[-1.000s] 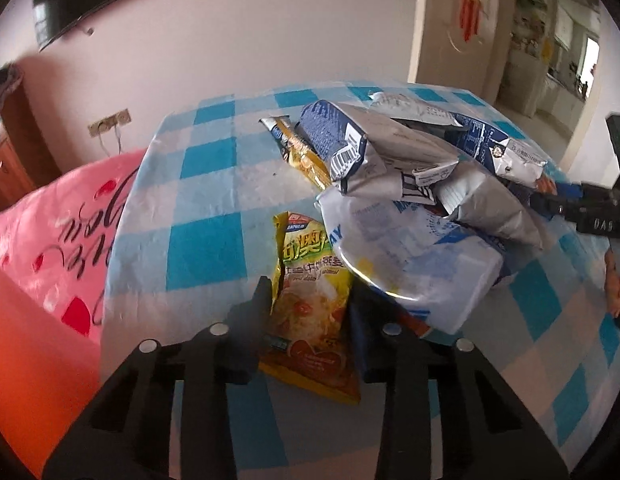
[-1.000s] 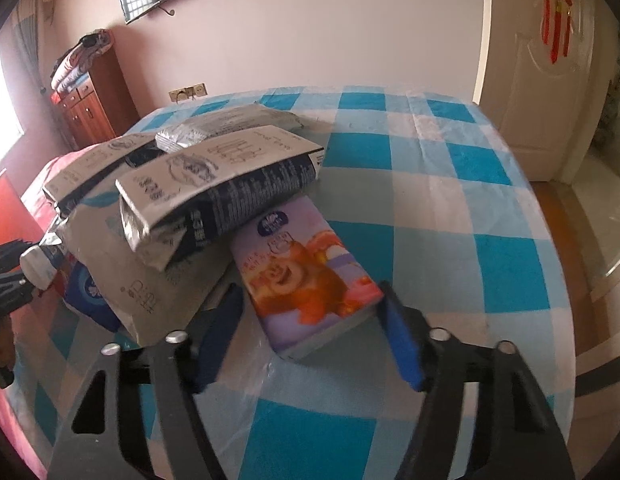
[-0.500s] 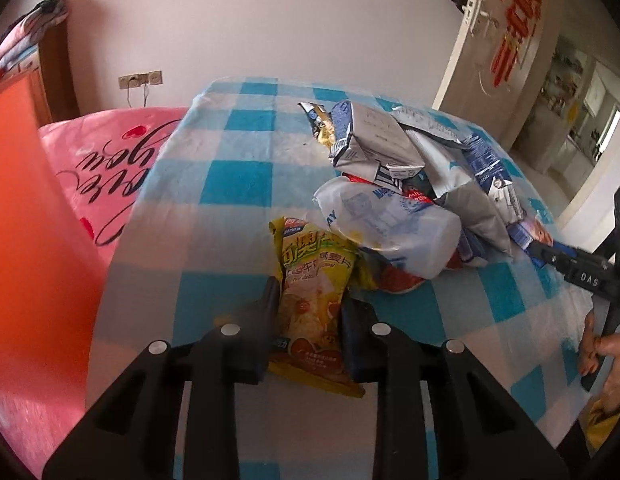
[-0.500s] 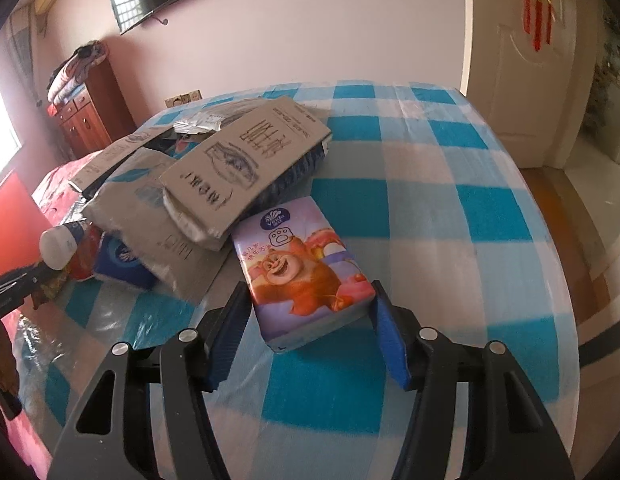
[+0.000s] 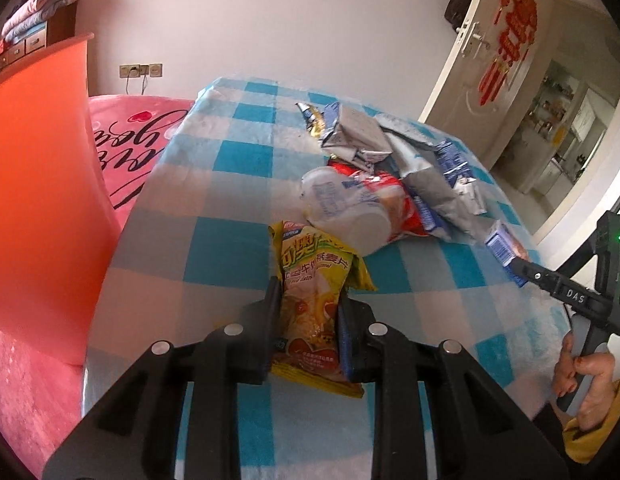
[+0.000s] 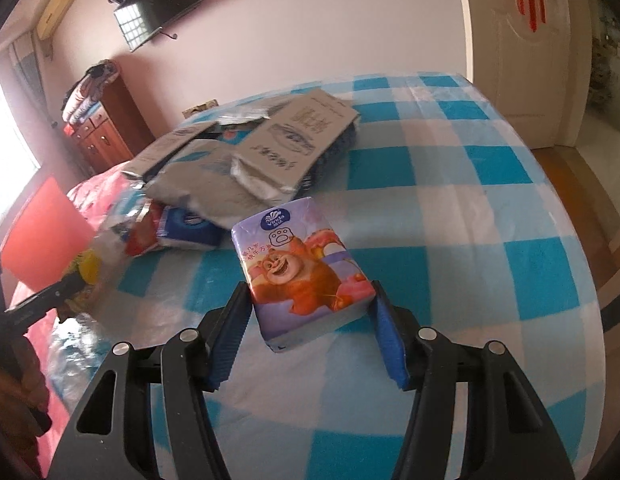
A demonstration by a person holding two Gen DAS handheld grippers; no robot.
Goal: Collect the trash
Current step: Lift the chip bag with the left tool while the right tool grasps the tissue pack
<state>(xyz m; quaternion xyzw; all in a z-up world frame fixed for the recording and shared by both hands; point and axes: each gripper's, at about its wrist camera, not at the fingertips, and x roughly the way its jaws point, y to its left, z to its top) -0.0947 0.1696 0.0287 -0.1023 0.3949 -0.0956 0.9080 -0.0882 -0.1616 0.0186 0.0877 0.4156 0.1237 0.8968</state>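
A yellow snack bag (image 5: 314,264) sits between the pads of my left gripper (image 5: 307,300), which is shut on its lower half just above the checked tablecloth (image 5: 213,240). My right gripper (image 6: 310,300) is shut on a purple tissue pack (image 6: 297,256) with a cartoon bear, both pads against its sides. A heap of silver and blue bags (image 5: 370,136) with a clear plastic bottle (image 5: 342,208) and a red wrapper lies further back on the table. In the right wrist view the same heap (image 6: 269,152) is behind the tissue pack, and the yellow snack bag (image 6: 87,268) shows at the far left.
An orange plastic container (image 5: 37,200) rises close on the left of the table, beside a pink bed cover (image 5: 129,140). A person's hand (image 5: 582,380) grips the other tool's handle at the right. A white door (image 5: 490,60) stands open behind the table.
The left jaws have closed onto the yellow snack bag. Both grippers have drawn back from the heap with their items, and the orange container now looms larger on the left.
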